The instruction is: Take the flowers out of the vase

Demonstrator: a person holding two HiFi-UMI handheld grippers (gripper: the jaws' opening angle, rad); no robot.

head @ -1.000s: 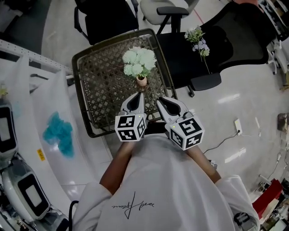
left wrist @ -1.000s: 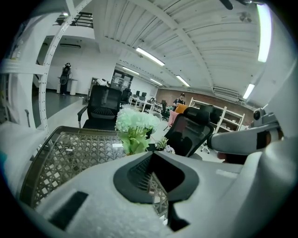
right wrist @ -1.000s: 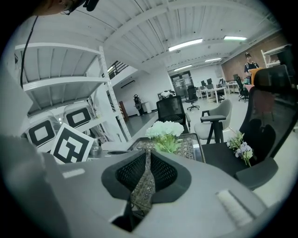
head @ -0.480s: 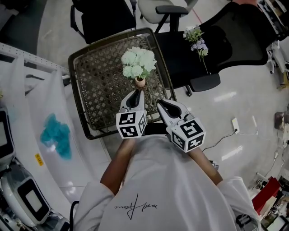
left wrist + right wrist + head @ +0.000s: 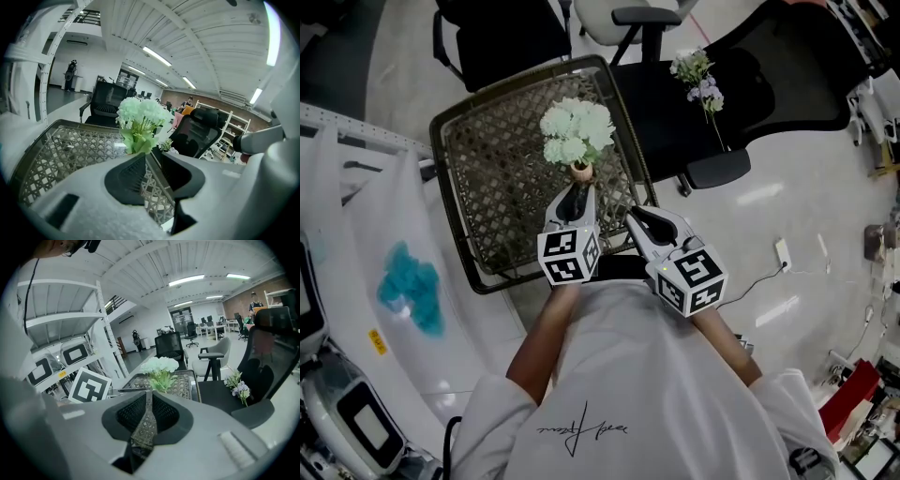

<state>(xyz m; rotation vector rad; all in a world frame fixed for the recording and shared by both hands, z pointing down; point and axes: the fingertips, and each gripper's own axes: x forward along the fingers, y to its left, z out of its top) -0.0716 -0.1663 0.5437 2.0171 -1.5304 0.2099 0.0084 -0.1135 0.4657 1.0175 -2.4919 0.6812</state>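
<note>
A bunch of pale green and white flowers (image 5: 575,131) stands upright in a small tan vase (image 5: 579,172) on the woven rattan table (image 5: 478,169). My left gripper (image 5: 574,193) points at the vase neck, its tips just short of it. Its jaws have just been opening and stand slightly open, with nothing between them. From the left gripper view, the flowers (image 5: 140,112) rise just beyond that gripper (image 5: 146,157), which hides the vase. My right gripper (image 5: 635,219) hangs near the table's right edge, shut and empty. The right gripper view shows the flowers (image 5: 160,366) ahead of that gripper (image 5: 148,393).
A black office chair (image 5: 769,84) to the right of the table carries a sprig of purple and white flowers (image 5: 698,77). Another black chair (image 5: 497,37) stands beyond the table. White plastic-covered shelving (image 5: 356,244) lies to the left. A cable and power strip (image 5: 783,253) lie on the floor.
My left gripper has moved down and forward, closer to the vase neck. The right gripper has stayed where it was.
</note>
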